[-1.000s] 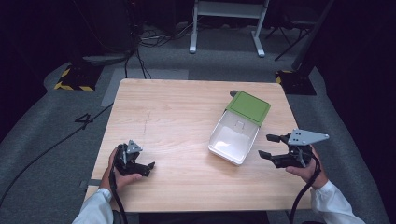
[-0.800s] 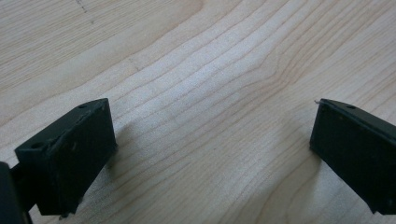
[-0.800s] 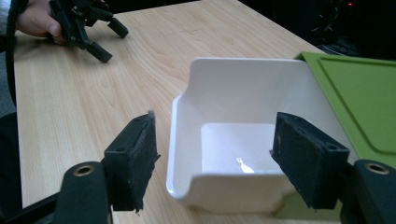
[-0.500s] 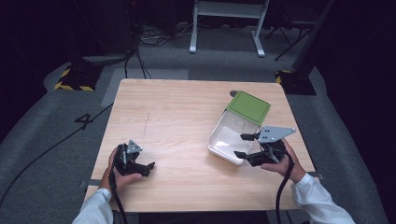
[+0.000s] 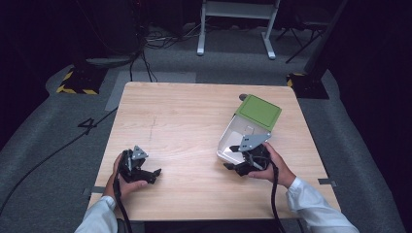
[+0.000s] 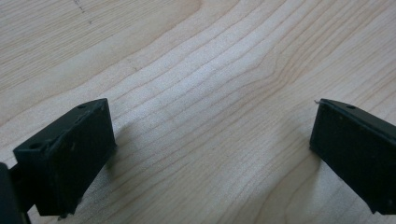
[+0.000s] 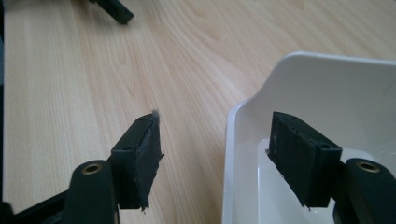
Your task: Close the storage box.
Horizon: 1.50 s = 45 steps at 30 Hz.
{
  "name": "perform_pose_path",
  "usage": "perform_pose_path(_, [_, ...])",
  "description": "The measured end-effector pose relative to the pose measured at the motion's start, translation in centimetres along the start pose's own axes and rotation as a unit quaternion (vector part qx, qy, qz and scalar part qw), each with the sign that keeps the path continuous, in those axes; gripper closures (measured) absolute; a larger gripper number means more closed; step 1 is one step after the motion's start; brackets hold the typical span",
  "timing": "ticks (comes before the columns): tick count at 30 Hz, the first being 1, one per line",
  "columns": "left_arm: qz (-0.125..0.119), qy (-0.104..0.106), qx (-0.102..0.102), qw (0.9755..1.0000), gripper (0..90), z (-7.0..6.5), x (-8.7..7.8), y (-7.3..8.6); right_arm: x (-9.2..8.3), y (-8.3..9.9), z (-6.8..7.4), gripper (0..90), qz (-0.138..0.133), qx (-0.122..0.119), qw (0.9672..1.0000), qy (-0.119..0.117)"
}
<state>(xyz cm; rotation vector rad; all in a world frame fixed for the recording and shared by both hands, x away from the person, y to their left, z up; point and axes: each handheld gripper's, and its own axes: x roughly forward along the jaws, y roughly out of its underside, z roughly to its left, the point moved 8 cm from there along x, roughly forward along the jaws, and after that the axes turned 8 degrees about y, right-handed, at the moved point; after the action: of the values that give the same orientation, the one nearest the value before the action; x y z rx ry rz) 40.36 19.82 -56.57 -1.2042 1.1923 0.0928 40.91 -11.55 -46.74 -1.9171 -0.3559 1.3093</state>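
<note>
Two grippers: I see both low in the high view, one in each of the person's hands, well apart on the wooden table (image 5: 194, 121).
Left gripper (image 5: 154, 172): lower left of the high view, resting near the table's near edge. In my left gripper view its jaws stand wide apart with nothing but bare wood grain between them; it grips nothing.
Right gripper (image 5: 232, 156): lower centre-right of the high view, at the near corner of the white container (image 5: 232, 138). Grey three-cornered plate on top.
Right jaws: spread wide. In my right gripper view one jaw sits over the table outside the container's wall, the other inside the tray, so they straddle the white rim (image 7: 233, 140). I see no contact with the rim yet.
Container: right of centre on the table, angled toward the upper right of the high view. Its green lid (image 5: 261, 111) lies open at the far end.
Far-off detail: a dark jaw tip of the other gripper shows at the upper left of the right gripper view.
</note>
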Motion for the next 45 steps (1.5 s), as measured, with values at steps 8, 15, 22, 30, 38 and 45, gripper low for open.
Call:
perform_pose_path(8, [-0.001,0.001,0.006,1.0000,0.2,0.0,0.0,0.0,2.8,1.6,0.2,45.1,0.055,-0.007,0.9984,0.013])
perform_pose_path(15, [-0.001,0.001,0.007,1.0000,0.2,0.0,0.0,0.0,3.9,2.9,-0.4,48.2,0.089,0.002,0.9953,0.037])
perform_pose_path(22, [0.000,0.001,0.008,1.0000,0.2,-0.1,0.0,0.0,4.6,4.2,-1.6,62.0,0.108,0.013,0.9906,0.083])
perform_pose_path(30, [0.000,0.002,0.008,1.0000,0.2,-0.1,0.0,0.0,4.7,4.3,-2.9,67.2,0.107,0.017,0.9886,0.104])
perform_pose_path(38, [0.000,0.002,0.008,1.0000,0.2,-0.1,0.0,0.0,4.2,3.7,-4.8,69.5,0.093,0.035,0.9876,0.122])
perform_pose_path(45, [0.000,0.001,0.008,1.0000,0.2,-0.1,0.0,0.0,4.5,4.0,-6.8,68.6,0.101,0.054,0.9846,0.133])
